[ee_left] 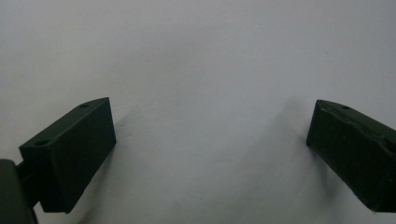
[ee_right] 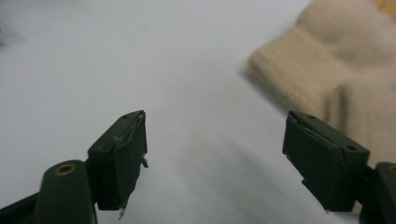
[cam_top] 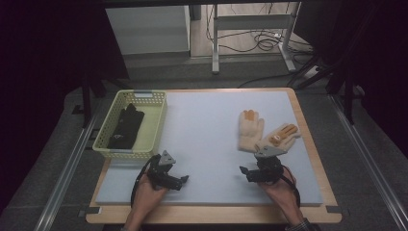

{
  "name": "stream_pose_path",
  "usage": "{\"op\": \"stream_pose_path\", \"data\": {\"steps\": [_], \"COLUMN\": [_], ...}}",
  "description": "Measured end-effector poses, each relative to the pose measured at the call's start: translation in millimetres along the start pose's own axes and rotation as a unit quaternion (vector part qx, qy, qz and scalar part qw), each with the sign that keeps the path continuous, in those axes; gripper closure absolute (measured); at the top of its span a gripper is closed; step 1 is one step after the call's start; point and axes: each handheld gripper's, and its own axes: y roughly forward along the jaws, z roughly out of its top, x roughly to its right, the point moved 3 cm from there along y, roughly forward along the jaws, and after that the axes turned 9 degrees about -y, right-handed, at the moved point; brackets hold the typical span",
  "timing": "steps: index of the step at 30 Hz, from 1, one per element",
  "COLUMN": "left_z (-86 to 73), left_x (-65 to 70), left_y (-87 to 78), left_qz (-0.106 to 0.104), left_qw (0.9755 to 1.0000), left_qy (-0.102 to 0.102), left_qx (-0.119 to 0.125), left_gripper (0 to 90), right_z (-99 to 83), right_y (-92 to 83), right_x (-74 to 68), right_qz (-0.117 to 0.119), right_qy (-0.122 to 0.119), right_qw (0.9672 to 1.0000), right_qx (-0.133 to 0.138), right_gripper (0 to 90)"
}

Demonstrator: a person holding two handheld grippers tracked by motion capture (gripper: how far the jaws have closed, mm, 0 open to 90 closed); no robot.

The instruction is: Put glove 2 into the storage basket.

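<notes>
Nearest the mat's front edge, our left gripper [cam_top: 185, 179] rests with its jaws apart, nothing between them. Our right gripper [ee_right: 215, 149] hovers jaws spread and empty, just beside the cuff of the 2 cream gloves [cam_top: 262, 132] lying near the mat's right edge. Farther off, at the left edge, the green basket [cam_top: 156, 125] holds black gloves [cam_top: 126, 126]. We risk pinching only 1 glove, or snagging the knit, if we close off-centre.
</notes>
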Motion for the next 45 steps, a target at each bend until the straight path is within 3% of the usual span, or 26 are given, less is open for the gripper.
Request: {"op": "stream_pose_path", "data": {"steps": [5, 11, 12, 17, 23, 34, 37, 45], "left_z": [0.0, -0.1, -0.1, -0.1, -0.1, -0.2, -0.1, -0.1], "left_x": [0.0, 0.0, 0.0, 0.0, 0.0, 0.2, 0.1, 0.0], "left_y": [0.0, 0.0, 0.0, -0.1, 0.0, 0.0, 0.0, -0.1], "left_qz": [0.0, 0.0, 0.0, 0.0, 0.0, 0.0, 0.0, 0.0], "left_qw": [1.0, 1.0, 1.0, 1.0, 1.0, 1.0, 1.0, 1.0], "left_qy": [0.0, -0.001, -0.001, -0.001, -0.001, -0.001, -0.001, 0.0], "left_qx": [0.0, 0.0, 0.001, 0.001, 0.001, 0.001, 0.002, 0.001], "left_gripper": [1.6, 1.7, 1.7, 1.7, 1.6, 1.7, 1.7, 1.7], "right_z": [10.1, 15.8, 19.2, 22.2, 24.7, 36.5, 37.0, 46.1], "right_y": [-2.5, 0.1, 2.6, 10.4, 20.7, 46.3, 54.8, 75.3], "right_x": [15.1, 28.5, 37.1, 52.8, 69.0, 93.6, 106.8, 112.2], "right_qz": [0.003, 0.001, -0.005, -0.019, -0.031, -0.045, -0.042, -0.029], "right_qy": [0.0, 0.009, 0.014, 0.015, 0.023, 0.002, 0.02, 0.034], "right_qw": [1.0, 1.0, 0.9999, 0.9996, 0.9991, 0.9986, 0.9984, 0.9983], "right_qx": [-0.005, -0.002, -0.003, -0.014, -0.014, -0.027, -0.033, -0.039], "right_gripper": [33.5, 36.7, 39.8, 48.6, 50.6, 35.5, 28.3, 22.4]}}
